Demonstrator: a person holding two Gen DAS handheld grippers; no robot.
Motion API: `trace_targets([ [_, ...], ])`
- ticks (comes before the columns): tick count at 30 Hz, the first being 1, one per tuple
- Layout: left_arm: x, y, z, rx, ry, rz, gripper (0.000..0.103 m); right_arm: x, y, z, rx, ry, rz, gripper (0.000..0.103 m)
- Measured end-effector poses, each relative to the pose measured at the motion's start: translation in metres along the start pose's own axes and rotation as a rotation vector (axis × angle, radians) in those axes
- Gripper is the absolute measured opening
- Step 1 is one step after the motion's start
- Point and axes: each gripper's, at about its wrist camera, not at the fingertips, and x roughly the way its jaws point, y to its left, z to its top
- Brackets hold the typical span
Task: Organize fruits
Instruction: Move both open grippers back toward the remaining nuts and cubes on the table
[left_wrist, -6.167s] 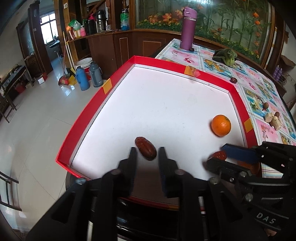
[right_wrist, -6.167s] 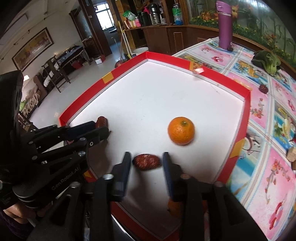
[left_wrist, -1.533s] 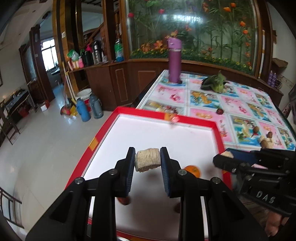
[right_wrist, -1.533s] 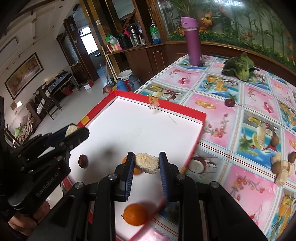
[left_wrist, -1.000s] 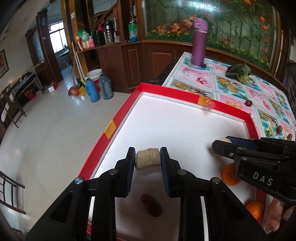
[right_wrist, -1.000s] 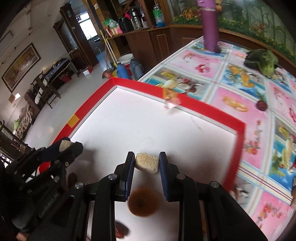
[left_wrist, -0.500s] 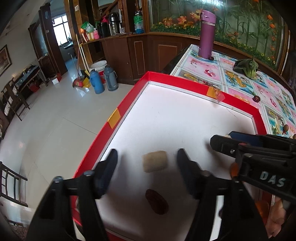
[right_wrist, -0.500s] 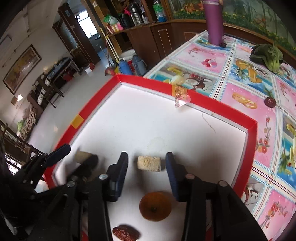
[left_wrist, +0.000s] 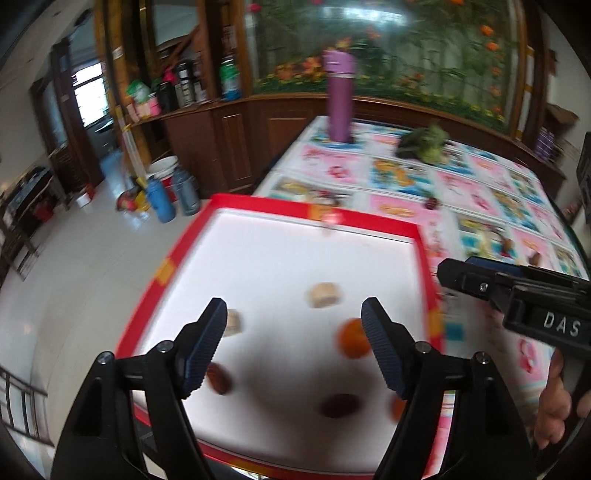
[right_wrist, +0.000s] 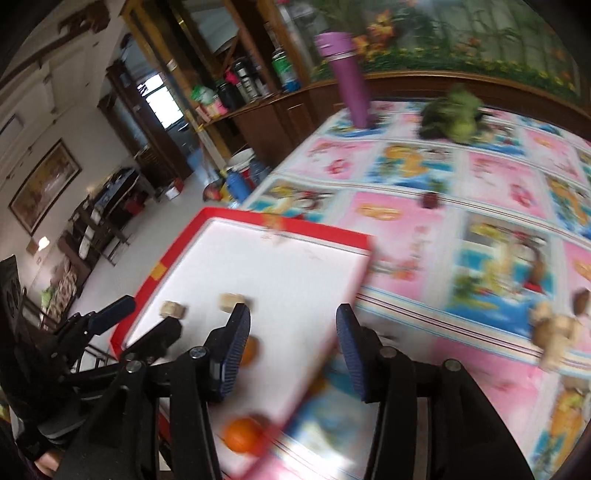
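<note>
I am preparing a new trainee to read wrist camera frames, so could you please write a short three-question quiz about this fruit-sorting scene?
1. True or false: the left gripper holds a beige piece.
2. How many beige pieces lie in the tray?
A. none
B. one
C. two
D. four
3. Fill in: the purple bottle stands outside the tray on the ______.

Key:
1. False. Both the left gripper and the right gripper are open and empty.
2. C. One beige piece lies mid-tray and the other lies near the left wall.
3. Tablecloth, at the far end of the table.
</note>
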Motion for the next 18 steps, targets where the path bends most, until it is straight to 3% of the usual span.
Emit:
trace_targets([
  [10, -0.005, -0.095, 0.000, 0.172, 0.033, -0.160, 0.076, -0.083, -0.127, -0.037, 0.145, -0.106, -0.202, 0.048],
  [13, -0.004, -0.118, -0.002, 0.207, 0.049, -0.189, 0.076, -0.083, -0.160, -0.038, 0.183, -0.110, -0.254, 0.048],
  [18, -0.003, -0.150, -0.006, 0.274, 0.082, -0.227, 0.076, -0.057, -0.189, -0.031, 0.246, -0.056, -0.216, 0.045],
])
